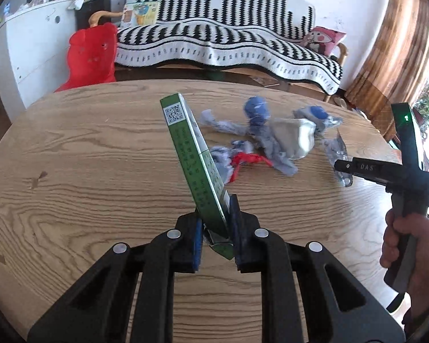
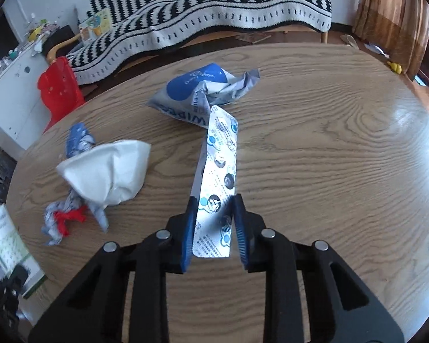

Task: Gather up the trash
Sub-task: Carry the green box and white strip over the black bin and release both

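Note:
My left gripper [image 1: 217, 237] is shut on a flat green box [image 1: 193, 157] with a QR code, held tilted above the round wooden table [image 1: 85, 157]. My right gripper [image 2: 214, 228] is shut on a silver blister pack [image 2: 218, 171], held above the table; it also shows at the right of the left wrist view [image 1: 343, 168]. On the table lie a crumpled white tissue [image 2: 108, 168], a blue-grey knotted rag with a red strip [image 2: 65, 220] and a crumpled blue-and-white wipes wrapper [image 2: 206, 88]. The green box shows at the left edge of the right wrist view [image 2: 11, 251].
A sofa with a black-and-white blanket [image 1: 228, 37] stands behind the table. A red plastic chair [image 1: 91, 54] and a white cabinet [image 1: 28, 45] are at the far left. A brown curtain [image 1: 397, 37] hangs at the right.

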Demonstrator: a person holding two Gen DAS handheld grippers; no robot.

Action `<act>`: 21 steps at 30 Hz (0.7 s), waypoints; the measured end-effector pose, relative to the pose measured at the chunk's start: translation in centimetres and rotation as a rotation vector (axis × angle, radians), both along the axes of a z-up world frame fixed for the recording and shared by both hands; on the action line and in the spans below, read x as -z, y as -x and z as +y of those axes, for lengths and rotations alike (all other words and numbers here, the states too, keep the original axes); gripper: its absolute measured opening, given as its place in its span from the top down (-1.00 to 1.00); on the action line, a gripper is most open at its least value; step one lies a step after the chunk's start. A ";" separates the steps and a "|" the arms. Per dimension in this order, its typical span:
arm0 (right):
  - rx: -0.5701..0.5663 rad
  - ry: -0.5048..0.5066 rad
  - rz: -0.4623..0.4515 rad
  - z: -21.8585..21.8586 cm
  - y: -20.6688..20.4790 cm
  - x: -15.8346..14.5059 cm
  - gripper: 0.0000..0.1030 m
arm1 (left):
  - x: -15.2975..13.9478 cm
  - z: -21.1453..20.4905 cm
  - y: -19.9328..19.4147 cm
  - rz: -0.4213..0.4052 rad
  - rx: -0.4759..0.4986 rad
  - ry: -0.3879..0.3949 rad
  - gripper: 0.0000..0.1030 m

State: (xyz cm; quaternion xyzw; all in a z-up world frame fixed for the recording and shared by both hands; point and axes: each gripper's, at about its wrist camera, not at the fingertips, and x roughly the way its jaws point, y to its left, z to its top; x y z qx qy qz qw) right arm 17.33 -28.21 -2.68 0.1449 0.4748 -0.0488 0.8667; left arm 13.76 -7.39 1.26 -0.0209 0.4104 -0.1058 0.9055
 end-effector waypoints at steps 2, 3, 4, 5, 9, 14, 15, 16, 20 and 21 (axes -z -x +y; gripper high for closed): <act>-0.005 0.003 -0.013 -0.6 1.7 -0.9 0.50 | -0.5 -1.4 0.4 -0.019 0.029 -0.009 0.69; -0.007 0.004 -0.017 -1.0 2.3 -1.3 0.50 | -0.6 -2.0 0.5 -0.026 0.042 -0.010 0.69; -0.007 0.007 -0.022 -1.4 3.2 -1.7 0.50 | -0.7 -2.7 0.7 -0.032 0.059 -0.012 0.69; -0.002 0.012 -0.028 -2.2 4.6 -2.2 0.50 | -0.8 -3.9 1.0 -0.034 0.083 -0.011 0.69; 0.034 0.034 -0.030 -5.8 9.5 -3.3 0.50 | -1.0 -8.5 2.3 -0.043 0.171 -0.006 0.69; 0.134 0.053 -0.021 -12.4 17.1 -3.9 0.50 | -1.2 -16.0 4.9 -0.058 0.314 -0.001 0.69; 0.155 0.058 -0.021 -13.6 18.5 -4.1 0.50 | -1.2 -17.8 5.6 -0.059 0.347 0.004 0.69; 0.187 0.064 -0.023 -15.4 20.6 -4.2 0.50 | -1.2 -19.6 6.4 -0.056 0.383 0.010 0.69; 0.292 0.068 -0.022 -21.2 27.2 -4.0 0.50 | -0.9 -25.7 9.5 -0.042 0.506 0.033 0.69; 0.321 0.067 -0.020 -22.5 28.9 -3.8 0.50 | -0.7 -27.4 10.5 -0.041 0.539 0.036 0.69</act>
